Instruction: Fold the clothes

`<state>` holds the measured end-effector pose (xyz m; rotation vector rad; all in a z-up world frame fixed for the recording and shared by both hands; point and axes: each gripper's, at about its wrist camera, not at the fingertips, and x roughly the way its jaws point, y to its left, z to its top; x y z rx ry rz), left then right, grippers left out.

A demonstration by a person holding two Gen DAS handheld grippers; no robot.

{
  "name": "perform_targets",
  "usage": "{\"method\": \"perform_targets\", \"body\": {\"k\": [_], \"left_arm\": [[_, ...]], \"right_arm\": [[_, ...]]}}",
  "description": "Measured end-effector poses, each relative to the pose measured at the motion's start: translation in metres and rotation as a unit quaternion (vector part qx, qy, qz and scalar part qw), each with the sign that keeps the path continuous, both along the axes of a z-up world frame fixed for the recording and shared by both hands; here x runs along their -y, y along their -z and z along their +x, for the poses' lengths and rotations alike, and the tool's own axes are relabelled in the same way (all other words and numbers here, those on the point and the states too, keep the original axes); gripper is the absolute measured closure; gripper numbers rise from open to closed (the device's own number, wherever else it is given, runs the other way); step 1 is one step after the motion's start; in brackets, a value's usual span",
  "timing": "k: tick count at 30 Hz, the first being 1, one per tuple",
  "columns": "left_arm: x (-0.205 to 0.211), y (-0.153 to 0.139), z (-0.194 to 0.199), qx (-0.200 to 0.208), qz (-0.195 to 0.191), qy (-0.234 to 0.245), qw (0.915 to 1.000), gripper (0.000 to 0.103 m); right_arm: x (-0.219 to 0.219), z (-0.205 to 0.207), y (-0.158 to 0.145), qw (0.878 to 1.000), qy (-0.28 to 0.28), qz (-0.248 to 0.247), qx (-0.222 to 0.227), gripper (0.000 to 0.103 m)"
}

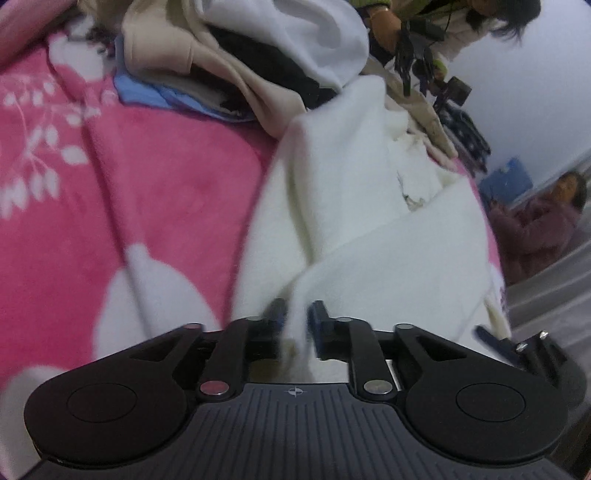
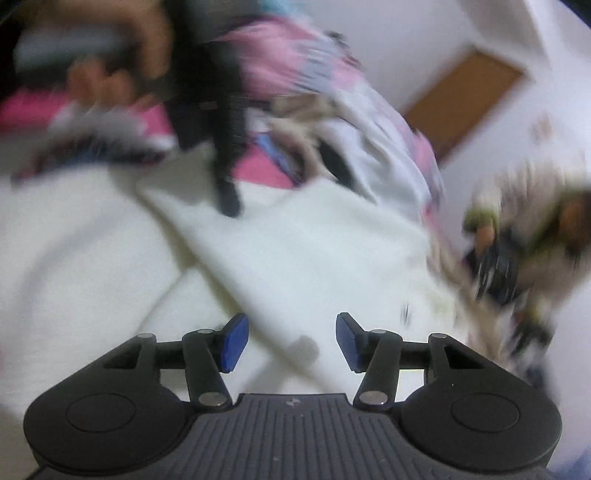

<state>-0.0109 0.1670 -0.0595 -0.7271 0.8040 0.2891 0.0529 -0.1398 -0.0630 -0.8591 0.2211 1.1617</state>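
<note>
A white fleece garment (image 1: 388,240) lies spread on a pink flowered blanket (image 1: 147,184). My left gripper (image 1: 299,317) stands at the garment's near edge, its blue pads close together, and a raised fold of the white cloth is pinched between them. In the blurred right wrist view my right gripper (image 2: 291,341) hovers open over the same white garment (image 2: 295,240). Nothing sits between its blue pads (image 2: 234,343). A dark gripper finger (image 2: 229,195) held by a hand touches the cloth farther back.
A pile of beige, white, black and blue clothes (image 1: 240,55) lies at the blanket's far side. Beyond it another person's hand (image 1: 384,22) holds dark grippers. A seated person (image 1: 535,229) is at the right. White walls and a brown door (image 2: 465,99) stand behind.
</note>
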Motion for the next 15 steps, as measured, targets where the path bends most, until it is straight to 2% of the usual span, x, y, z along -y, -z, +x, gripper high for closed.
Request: {"method": "perform_targets", "body": {"k": [1, 2, 4, 5, 6, 7, 10, 12, 15], "left_arm": [[0.005, -0.01, -0.004, 0.0, 0.031, -0.001, 0.9995, 0.074], [0.016, -0.024, -0.007, 0.011, 0.097, 0.006, 0.9952, 0.072], [0.043, -0.051, -0.012, 0.047, 0.229, 0.038, 0.9716, 0.063], [0.057, -0.059, -0.01, 0.079, 0.266, 0.07, 0.9582, 0.06], [0.07, -0.065, -0.002, 0.107, 0.279, 0.113, 0.9476, 0.057], [0.079, -0.065, 0.01, 0.116, 0.274, 0.144, 0.9437, 0.057], [0.099, -0.055, 0.051, 0.129, 0.253, 0.208, 0.936, 0.057], [0.111, -0.045, 0.079, 0.136, 0.249, 0.237, 0.9293, 0.057], [0.126, -0.026, 0.116, 0.132, 0.245, 0.283, 0.9179, 0.057]], "right_arm": [[0.005, 0.017, -0.009, 0.999, 0.025, 0.025, -0.037, 0.047], [0.015, 0.033, -0.017, 0.994, 0.054, 0.057, -0.081, 0.046], [0.038, 0.063, -0.029, 0.975, 0.121, 0.125, -0.141, 0.046], [0.048, 0.079, -0.031, 0.962, 0.165, 0.156, -0.153, 0.046], [0.052, 0.092, -0.03, 0.952, 0.201, 0.171, -0.154, 0.046], [0.055, 0.104, -0.027, 0.944, 0.236, 0.172, -0.155, 0.046], [0.042, 0.153, 0.002, 0.921, 0.336, 0.088, -0.178, 0.049], [0.046, 0.16, 0.015, 0.917, 0.351, 0.076, -0.172, 0.049], [0.053, 0.161, 0.016, 0.915, 0.364, 0.096, -0.148, 0.049]]}}
